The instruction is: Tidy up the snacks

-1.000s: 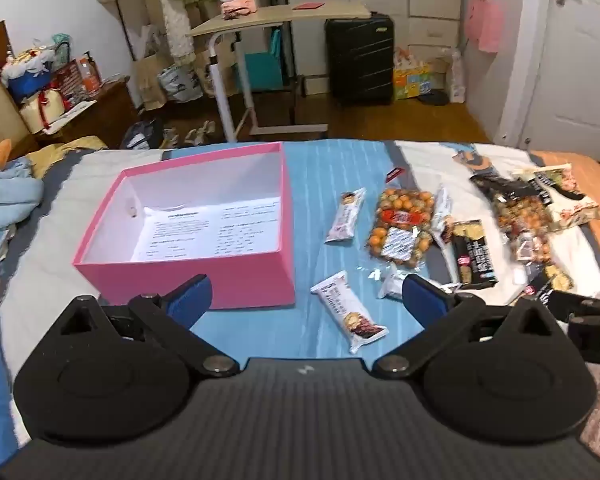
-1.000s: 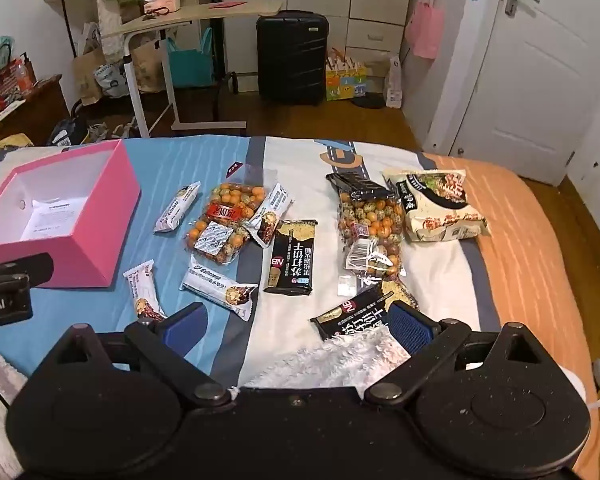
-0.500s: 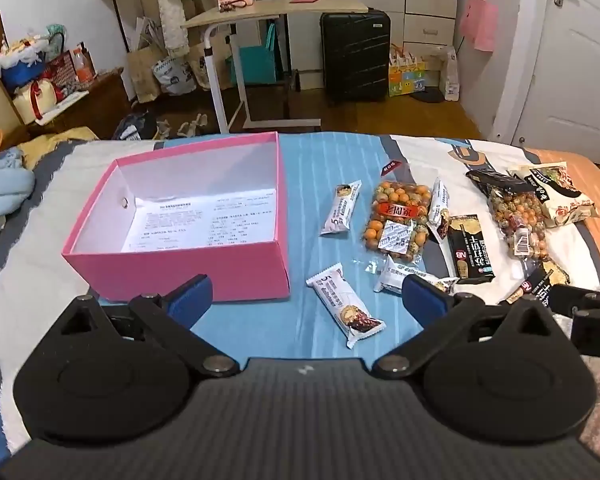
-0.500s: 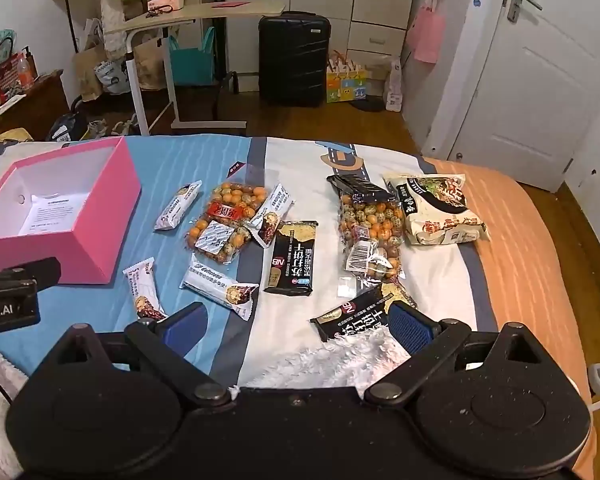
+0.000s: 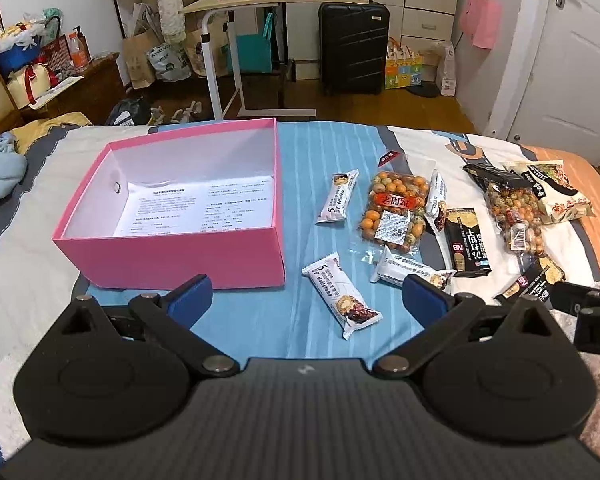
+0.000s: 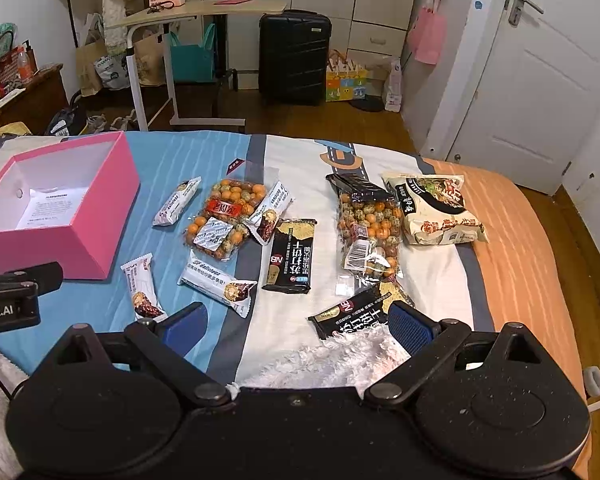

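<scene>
From the left wrist, our left hand-held gripper [image 5: 306,298] gapes empty over the bed [image 5: 252,320]; a white snack bar [image 5: 340,295] lies between its fingers, right of the pink box [image 5: 172,258].

From the right wrist, our right hand-held gripper [image 6: 296,320] gapes empty; a black biscuit pack [image 6: 354,312] lies flat by its right finger.

My other tool [image 6: 8,300] reads "bot.AI". "NB" marks the black snack bar [image 6: 292,256], and a large "5" the white bar [image 6: 142,284]. The box's printed sheet [image 5: 196,208] is too small to read.
</scene>
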